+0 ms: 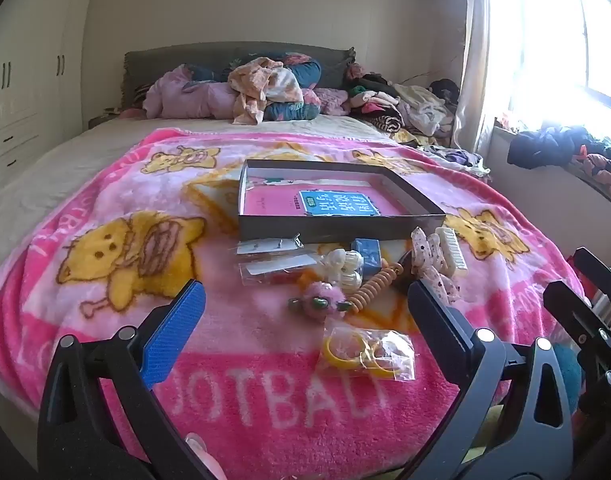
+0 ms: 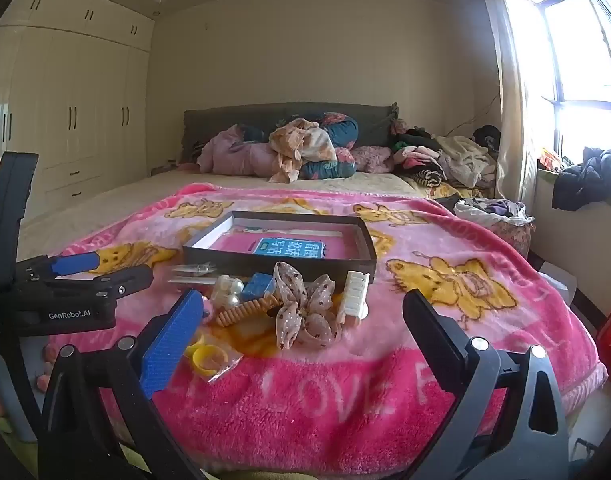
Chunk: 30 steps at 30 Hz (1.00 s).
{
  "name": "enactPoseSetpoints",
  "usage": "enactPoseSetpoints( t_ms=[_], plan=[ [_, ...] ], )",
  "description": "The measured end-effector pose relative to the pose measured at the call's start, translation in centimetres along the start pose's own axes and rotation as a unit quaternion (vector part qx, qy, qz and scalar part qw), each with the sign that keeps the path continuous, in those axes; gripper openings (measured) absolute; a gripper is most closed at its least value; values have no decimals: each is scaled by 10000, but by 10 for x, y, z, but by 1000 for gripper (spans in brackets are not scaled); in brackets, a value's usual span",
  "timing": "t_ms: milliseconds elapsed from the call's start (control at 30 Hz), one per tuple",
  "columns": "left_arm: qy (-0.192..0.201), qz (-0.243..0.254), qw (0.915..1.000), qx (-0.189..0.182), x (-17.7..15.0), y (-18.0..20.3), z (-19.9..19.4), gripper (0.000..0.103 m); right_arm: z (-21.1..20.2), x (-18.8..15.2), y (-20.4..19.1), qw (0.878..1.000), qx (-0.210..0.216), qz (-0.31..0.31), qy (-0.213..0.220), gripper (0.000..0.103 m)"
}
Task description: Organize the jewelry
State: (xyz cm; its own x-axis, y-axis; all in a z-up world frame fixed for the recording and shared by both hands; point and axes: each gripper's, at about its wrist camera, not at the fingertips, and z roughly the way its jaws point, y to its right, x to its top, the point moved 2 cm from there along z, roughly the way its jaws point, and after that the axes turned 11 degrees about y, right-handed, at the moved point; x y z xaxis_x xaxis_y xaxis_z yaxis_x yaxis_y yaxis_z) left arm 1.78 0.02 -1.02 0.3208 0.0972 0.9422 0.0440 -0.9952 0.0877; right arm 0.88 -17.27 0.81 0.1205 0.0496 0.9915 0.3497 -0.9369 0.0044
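Observation:
A shallow dark box with a pink and blue card inside lies on the pink blanket. In front of it is a heap of accessories: clear packets, a pearl clip, a blue block, an orange coil, a pink fuzzy piece, a dotted bow, a white claw clip and a bag of yellow rings. My left gripper is open and empty above the bag. My right gripper is open and empty near the bow.
The pink cartoon blanket covers the bed's near end. Piled clothes and pillows lie at the headboard. Wardrobes stand left. A window sill with clothes is at right. The left gripper shows in the right wrist view.

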Motion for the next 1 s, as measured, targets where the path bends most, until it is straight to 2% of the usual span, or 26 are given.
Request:
enactPoseSetpoints(
  t_ms=[1000],
  plan=[
    [20, -9, 10000, -9, 0, 0, 0, 93, -3, 3, 0, 10000, 10, 24, 47, 97]
  ],
)
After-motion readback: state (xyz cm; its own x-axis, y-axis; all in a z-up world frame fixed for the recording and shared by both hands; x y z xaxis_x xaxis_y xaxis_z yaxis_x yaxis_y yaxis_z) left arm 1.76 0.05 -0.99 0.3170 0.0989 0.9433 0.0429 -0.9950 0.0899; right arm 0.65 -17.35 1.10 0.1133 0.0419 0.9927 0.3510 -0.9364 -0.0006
